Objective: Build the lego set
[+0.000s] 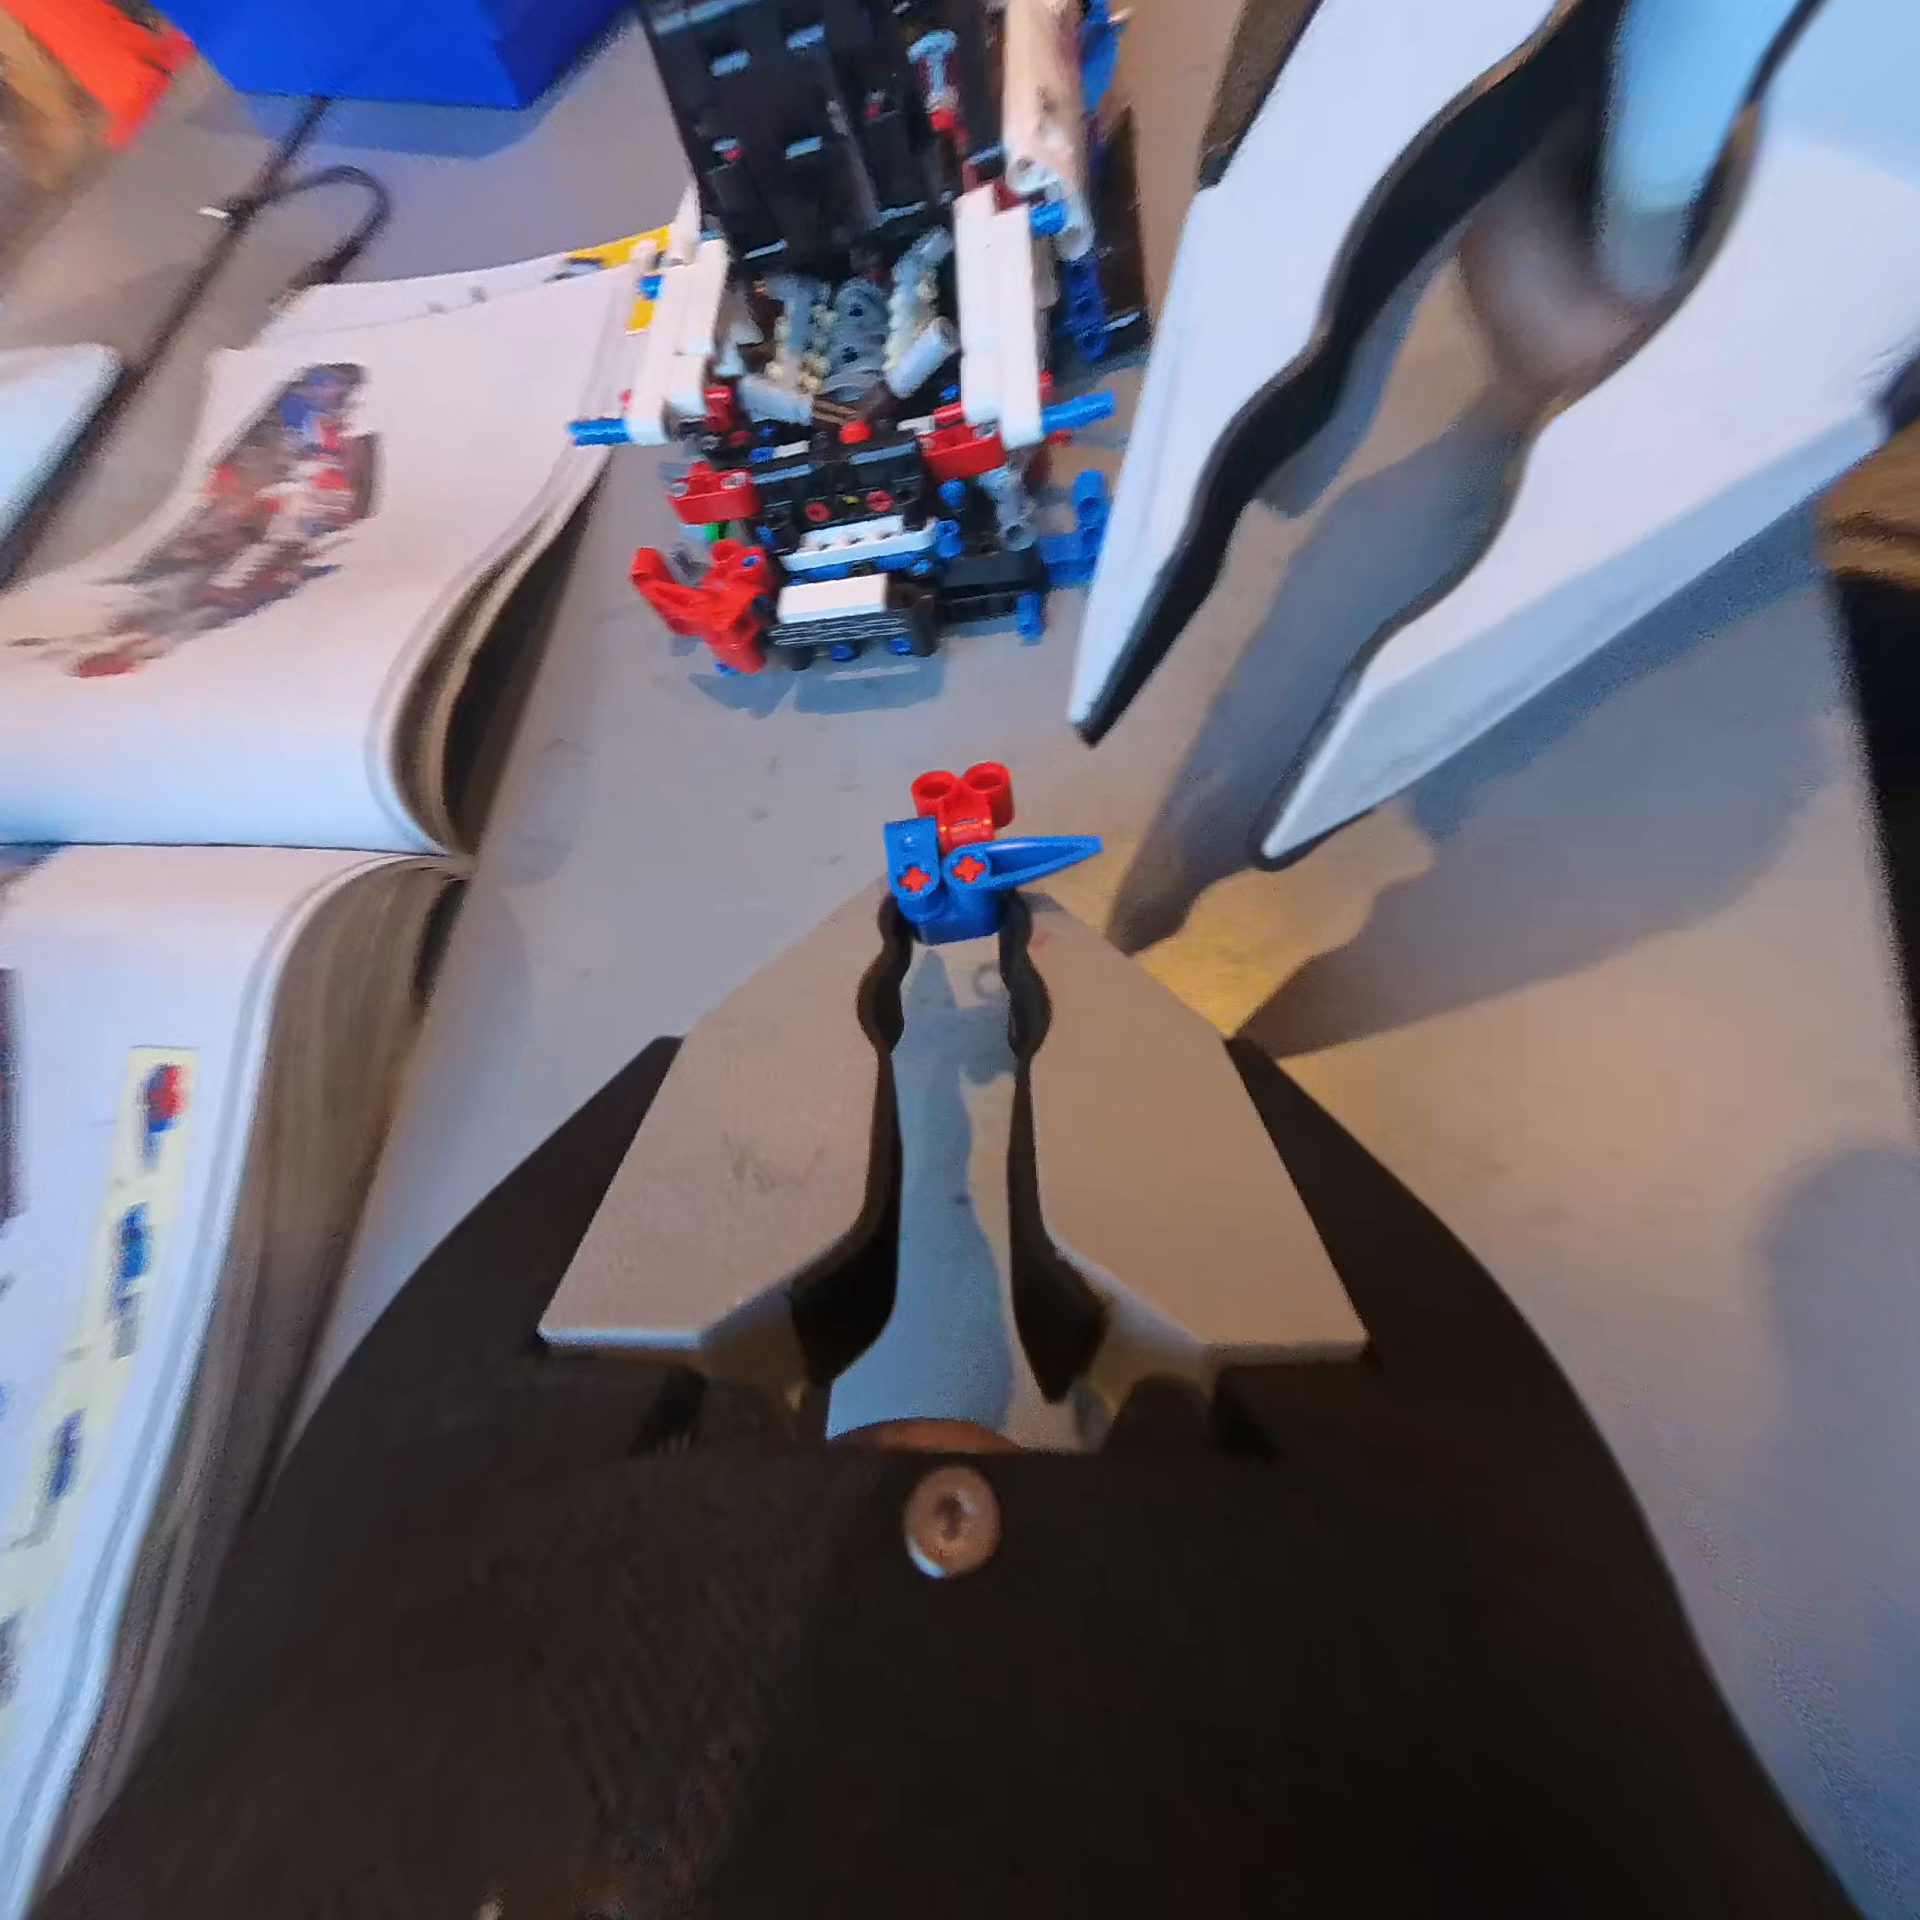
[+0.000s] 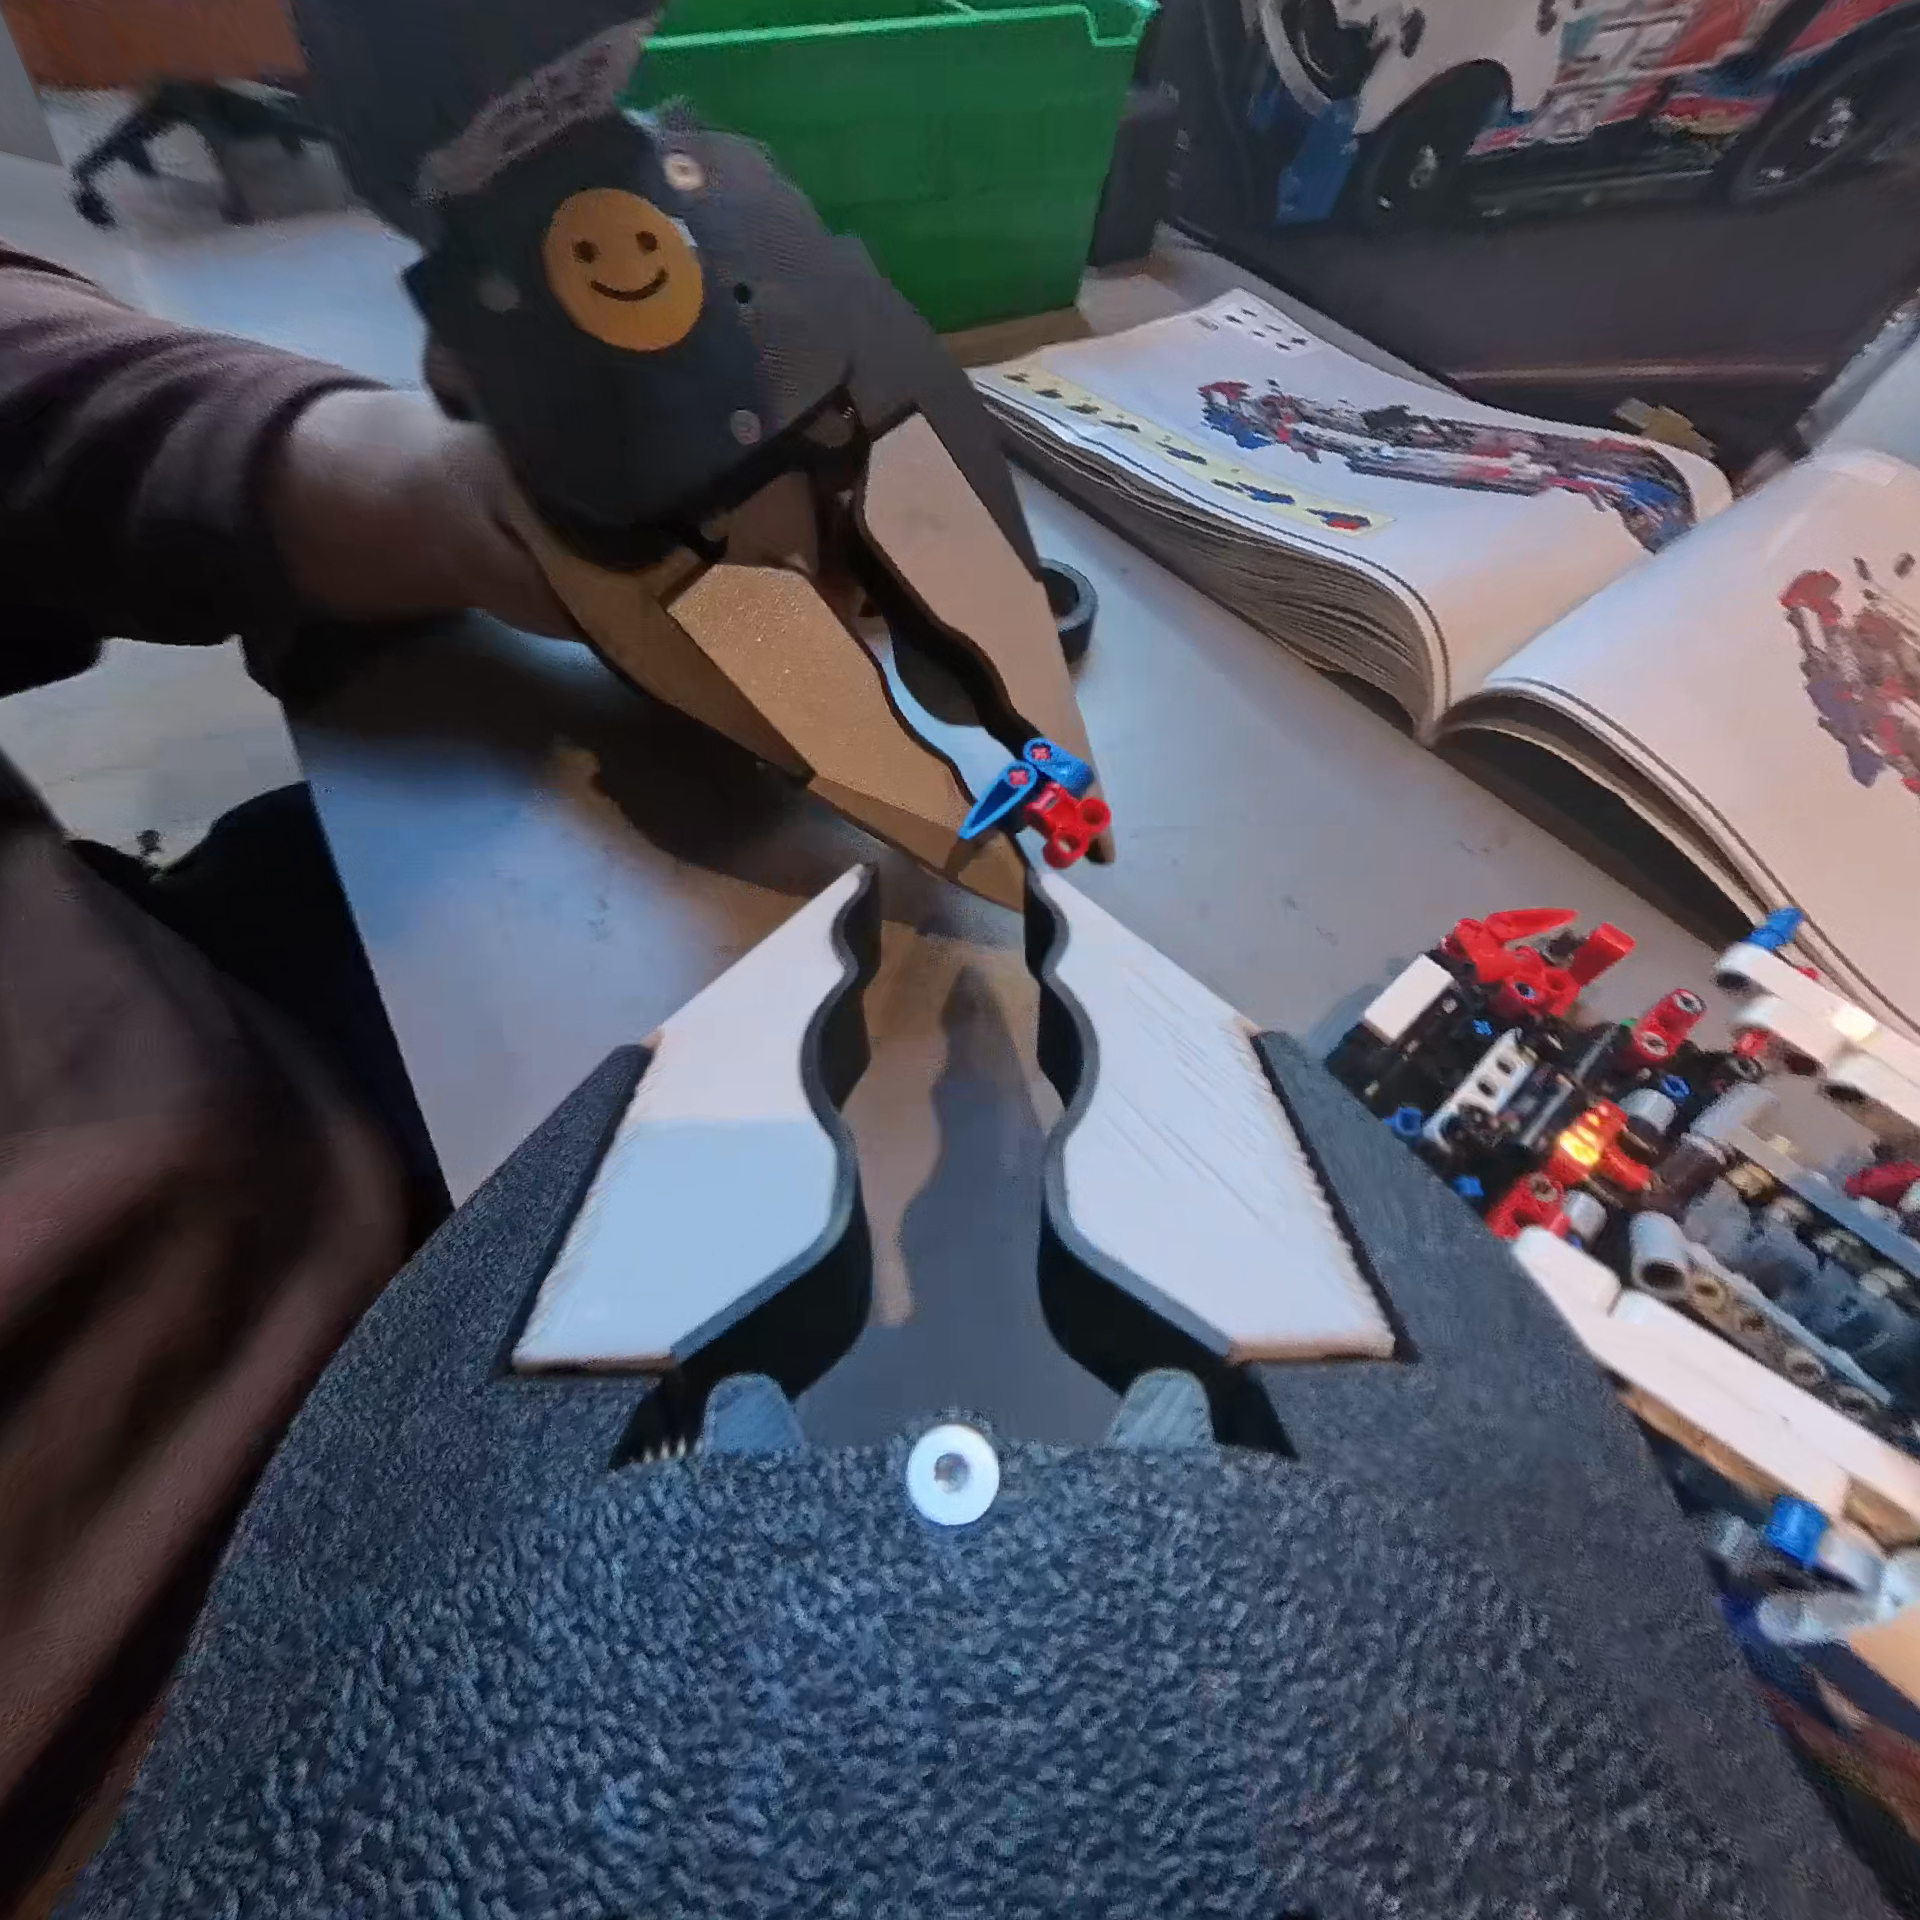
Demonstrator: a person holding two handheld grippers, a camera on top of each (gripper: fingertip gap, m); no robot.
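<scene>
The left gripper (image 1: 956, 914) pinches a small blue-and-red lego piece (image 1: 961, 868) at its fingertips, above the grey table (image 1: 1455, 1299). The right gripper (image 2: 951, 894) hangs nearby, jaws apart and empty, beside the half-built model (image 1: 842, 468).

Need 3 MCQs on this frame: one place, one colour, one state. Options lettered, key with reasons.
1. Where is the small subassembly?
A. on the instruction booklet
B. at the left gripper's fingertips
C. in the green bin

2. Its colours?
A. blue and red
B. yellow and black
C. all white

3. State of the right gripper?
A. shut on a brick
B. open, holding nothing
C. out of view

B: tips pinch it above the table.
A: blue body, red connector.
B: gap shows between the bare tips.
</scene>
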